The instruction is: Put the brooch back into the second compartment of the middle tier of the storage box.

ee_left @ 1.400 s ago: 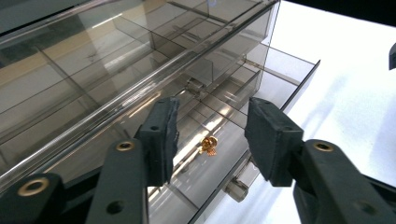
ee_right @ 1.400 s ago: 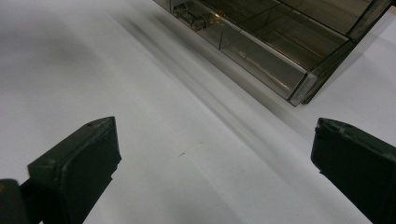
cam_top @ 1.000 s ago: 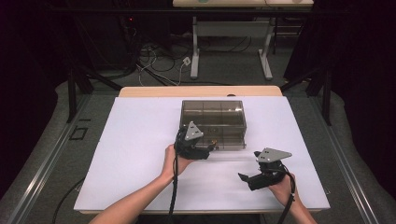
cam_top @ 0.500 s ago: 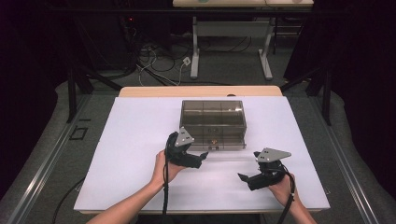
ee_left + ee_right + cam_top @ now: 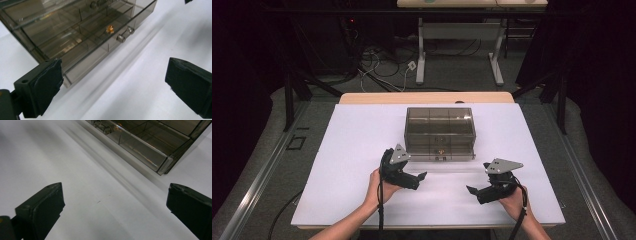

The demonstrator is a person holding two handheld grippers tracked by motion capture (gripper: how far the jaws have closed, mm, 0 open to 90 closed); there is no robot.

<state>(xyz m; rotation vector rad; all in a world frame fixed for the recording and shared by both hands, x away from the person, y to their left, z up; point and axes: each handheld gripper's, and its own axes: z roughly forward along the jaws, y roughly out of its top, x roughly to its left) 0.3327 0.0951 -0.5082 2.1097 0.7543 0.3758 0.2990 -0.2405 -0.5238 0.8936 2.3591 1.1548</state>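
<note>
With both the left gripper [image 5: 414,179] and right gripper [image 5: 477,192] spread wide and empty low in the frame, the smoky drawer box [image 5: 439,131] at centre could skid backward if a jaw bumps its knobs [image 5: 121,38].

Light falls from overhead onto the white table top [image 5: 352,165], bright and even; the room around it drops to near black, with only floor cables and a far desk frame dimly lit. High view soft, slightly grainy, no sharp edges. Faint grey shadow lies along the front of the smoky plastic drawer box [image 5: 439,132]. In the left gripper view, pale glare streaks its clear panels and a knob glints. Close jaw pads blur at the bottom corners of both gripper views, the table white nearly washed out.
</note>
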